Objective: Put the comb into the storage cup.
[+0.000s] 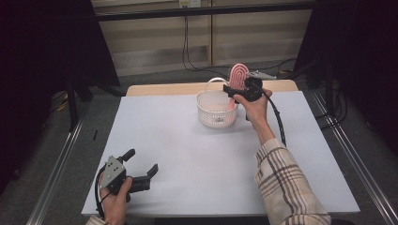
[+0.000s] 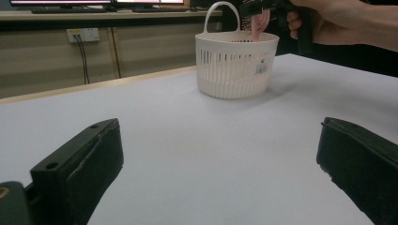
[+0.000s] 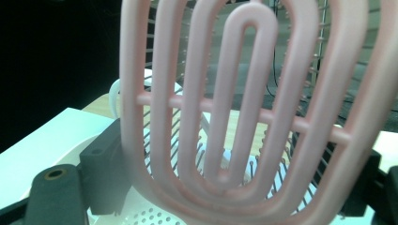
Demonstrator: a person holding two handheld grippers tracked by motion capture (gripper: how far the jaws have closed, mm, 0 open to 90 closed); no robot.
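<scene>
1. Holding a pink brush upright over the basket, the right gripper has its jaws on either side of the brush near where the head narrows toward the handle. From the right gripper view, the brush sits between the two black jaws, but I cannot tell whether the pads truly press it or merely flank it.

2. Risk one: a loose hold. If the pads are barely touching, the brush may slide down on its own, handle first, and land crooked.

3. Risk two: a tip-out. The handle end is already down inside the basket (seen through the slats in the left gripper view, basket), while the wide head stands well above the rim. Let go at a lean, the top-heavy head could topple over the rim onto the table.

4. Risk three: the basket itself. It looks light and nothing steadies it; a nudge from the jaws or the falling head could shove or tip it.

5. The left gripper rests near the table's front left corner, jaws spread wide with nothing between them, well apart from the basket, so it offers no help if things slip.
</scene>
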